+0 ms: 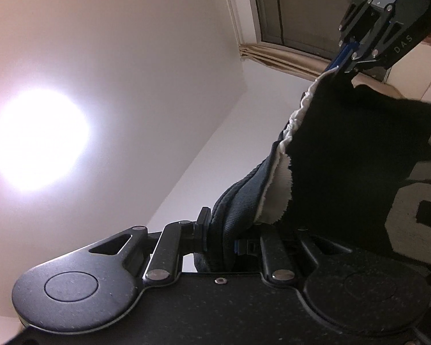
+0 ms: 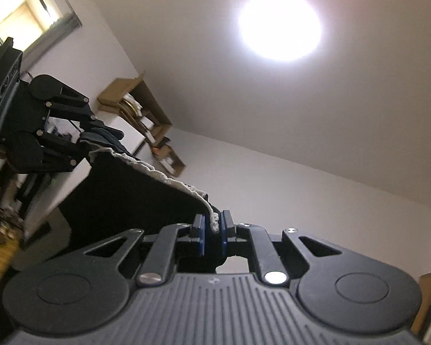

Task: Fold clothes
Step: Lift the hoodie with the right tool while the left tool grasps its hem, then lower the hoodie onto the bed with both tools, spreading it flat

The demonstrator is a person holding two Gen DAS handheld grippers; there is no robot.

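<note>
Both cameras tilt up toward a white ceiling (image 2: 287, 115) with one round ceiling light (image 2: 279, 26) blown out to glare, white walls below it. Largest object in view: a black garment (image 1: 344, 143) with a white fleecy lining showing along its upper edge, held up in the air and stretched between the two tools. On its front, at the right edge of the left wrist view, big pale block characters (image 1: 416, 201) are cut off by the frame and cannot be read as a word. The ribbed dark-blue hem or cuff (image 1: 238, 201) runs straight down into the left gripper (image 1: 219, 238), whose jaws are clamped on that bunched band; the fabric fills the gap between the blue pads. The right gripper (image 2: 214, 230) is closed on the white-lined edge (image 2: 158, 172) of the same garment, a thin fold pinched between its blue-faced pads, the cloth falling away to the left and below. Each tool shows in the other's camera: in the left wrist view the right one sits upper right, gripping the garment's top corner, with "DAS" in small pale letters (image 1: 402, 45) on its black arm. Behind it, a window frame with beige curtain (image 1: 273, 54). In the right wrist view, wooden wall shelves (image 2: 146, 115) with blurred contents, too soft to read any labels.
</note>
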